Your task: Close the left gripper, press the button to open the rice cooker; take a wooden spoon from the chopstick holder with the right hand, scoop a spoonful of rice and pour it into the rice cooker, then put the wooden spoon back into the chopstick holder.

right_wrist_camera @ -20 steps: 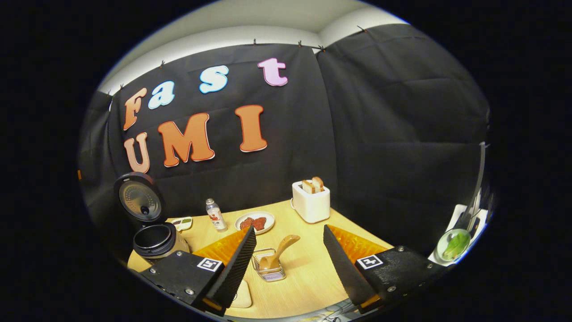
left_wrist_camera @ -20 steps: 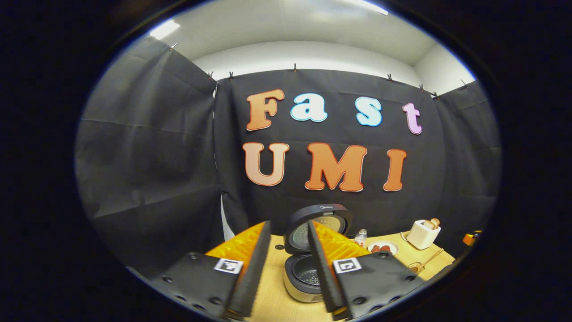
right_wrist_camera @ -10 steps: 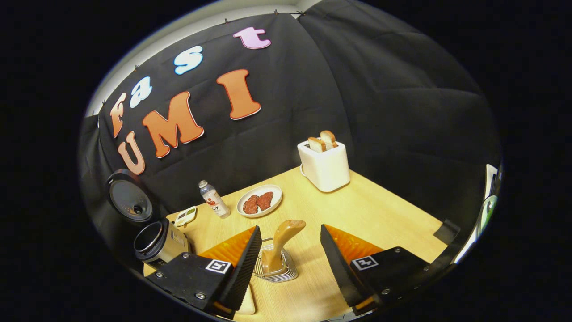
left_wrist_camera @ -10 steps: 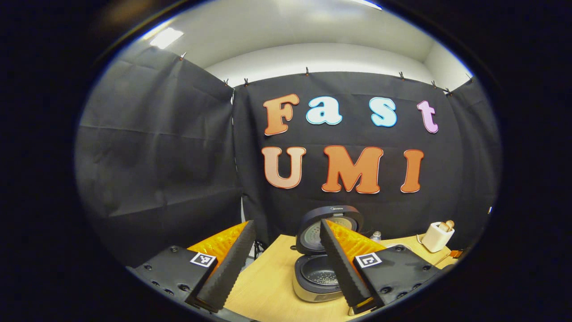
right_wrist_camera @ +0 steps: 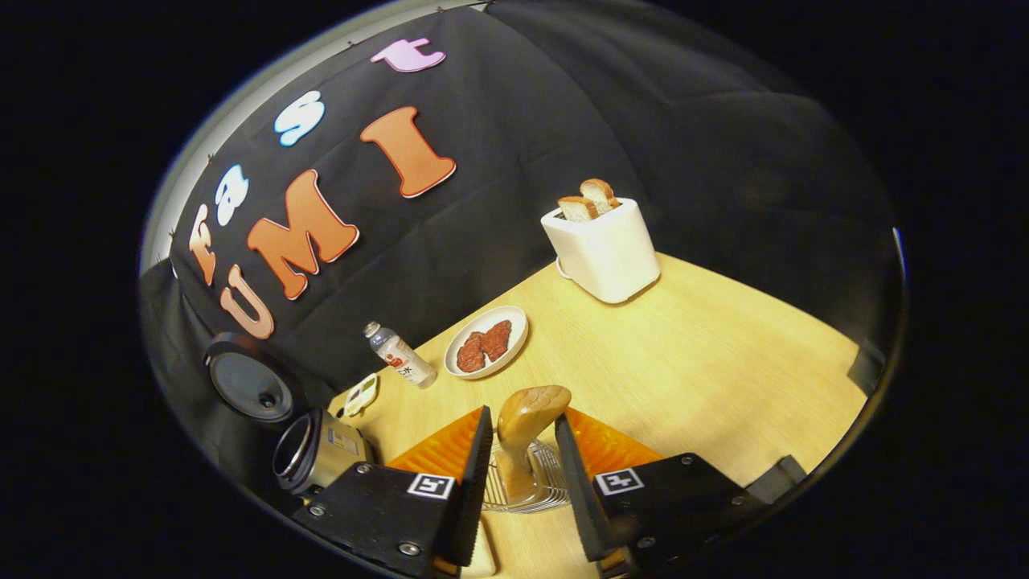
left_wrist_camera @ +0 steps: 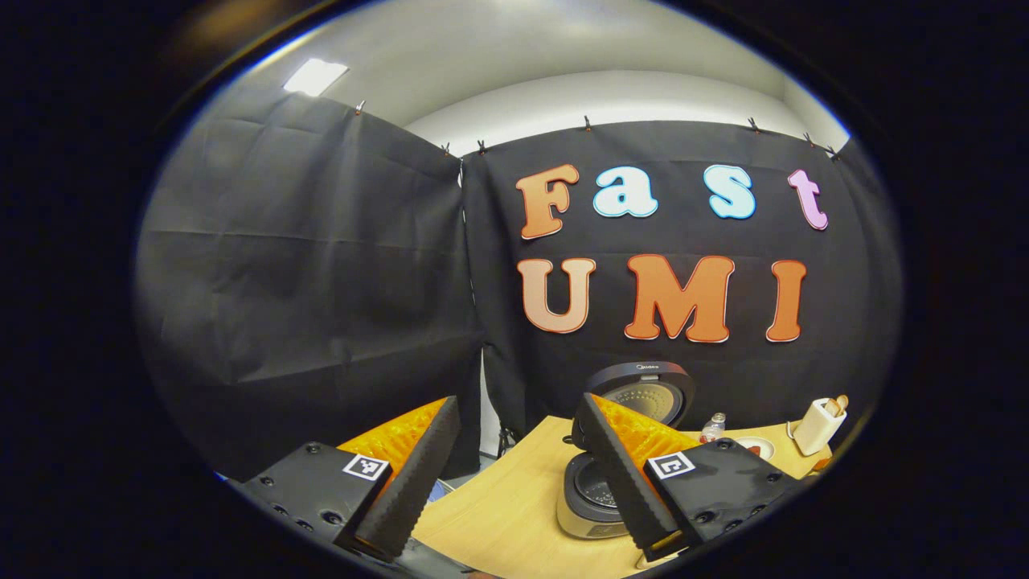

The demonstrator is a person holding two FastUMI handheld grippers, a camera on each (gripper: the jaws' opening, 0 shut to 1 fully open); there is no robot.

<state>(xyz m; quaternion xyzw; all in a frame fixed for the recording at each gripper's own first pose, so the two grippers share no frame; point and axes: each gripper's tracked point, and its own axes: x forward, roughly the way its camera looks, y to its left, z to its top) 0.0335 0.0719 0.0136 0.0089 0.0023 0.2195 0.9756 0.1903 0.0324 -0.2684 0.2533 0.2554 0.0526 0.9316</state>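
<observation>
Right gripper (right_wrist_camera: 521, 474) is down over the chopstick holder (right_wrist_camera: 526, 492), jaws narrowed around the wooden spoon (right_wrist_camera: 522, 434) handle. The handle stands between the fingers; whether either pad presses on it cannot be told, so this is no confirmed grip. The holder is a light wire basket sitting directly below the fingertips.

Left gripper (left_wrist_camera: 514, 474) is spread wide, holding nothing, pulled back with the rice cooker (left_wrist_camera: 599, 498) ahead and off its right finger, lid raised. In the right gripper view the rice cooker (right_wrist_camera: 309, 454) lies left of the gripper, beyond its left finger.

Risks, judged:
- Handle leans; closing off-centre could pinch it at one edge and let it twist or slip on the lift.
- Spoon bowl may catch the wires and drag or tip the holder.
- Fingertips may snag the holder's rim if they close too low.
</observation>
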